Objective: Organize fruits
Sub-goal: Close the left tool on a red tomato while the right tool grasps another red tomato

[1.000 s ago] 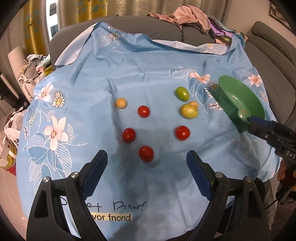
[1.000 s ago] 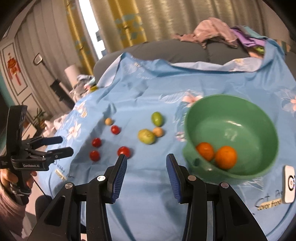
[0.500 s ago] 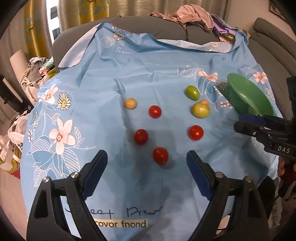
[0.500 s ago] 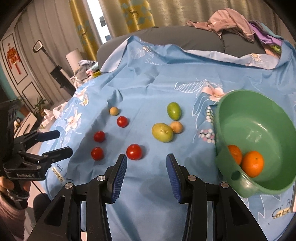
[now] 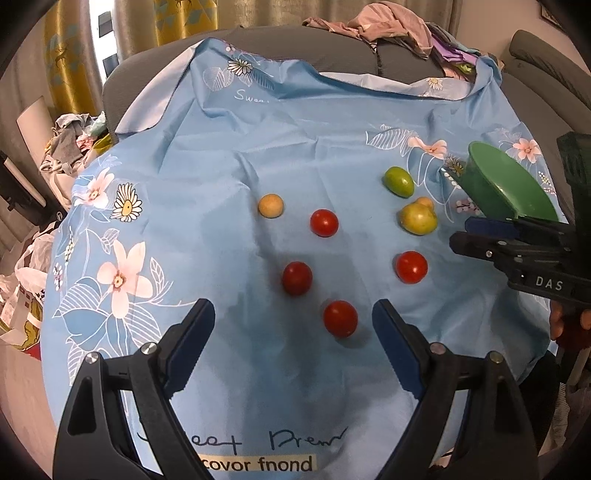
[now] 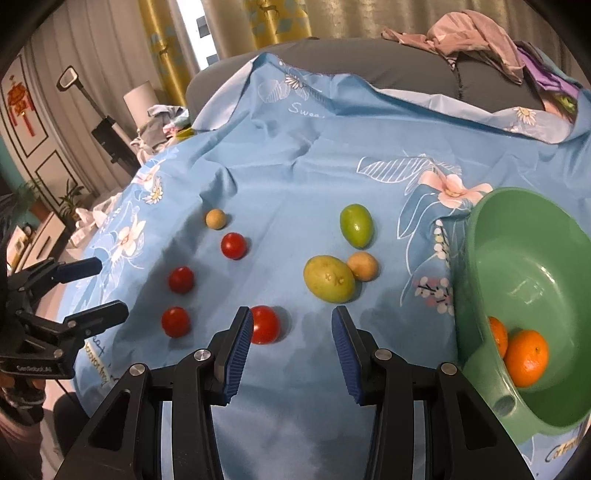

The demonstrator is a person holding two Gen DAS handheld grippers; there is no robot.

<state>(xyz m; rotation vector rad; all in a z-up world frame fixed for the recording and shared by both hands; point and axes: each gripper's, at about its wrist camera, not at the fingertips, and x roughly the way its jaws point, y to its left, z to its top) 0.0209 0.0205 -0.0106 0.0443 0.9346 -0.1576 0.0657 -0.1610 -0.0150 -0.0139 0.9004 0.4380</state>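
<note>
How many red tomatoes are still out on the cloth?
4, all loose on the blue cloth: one beside the right gripper at, two toward the left gripper at and, one farther back at. None looks hidden.

Blue floral cloth (image 5: 207, 155) over grey sofa (image 6: 369, 62); clothes pile (image 6: 472, 33) on backrest; yellow curtains (image 5: 62, 55) behind.

Fruits are spread on the cloth (image 6: 295, 177): four tomatoes (image 6: 233, 245) are grouped left, one small fruit (image 6: 215, 218) behind them. Right of these, two larger fruits (image 6: 328, 278) and another small one are clustered. Farther right, the bowl (image 6: 524, 236) is set, two oranges (image 6: 526, 363) in it.
</note>
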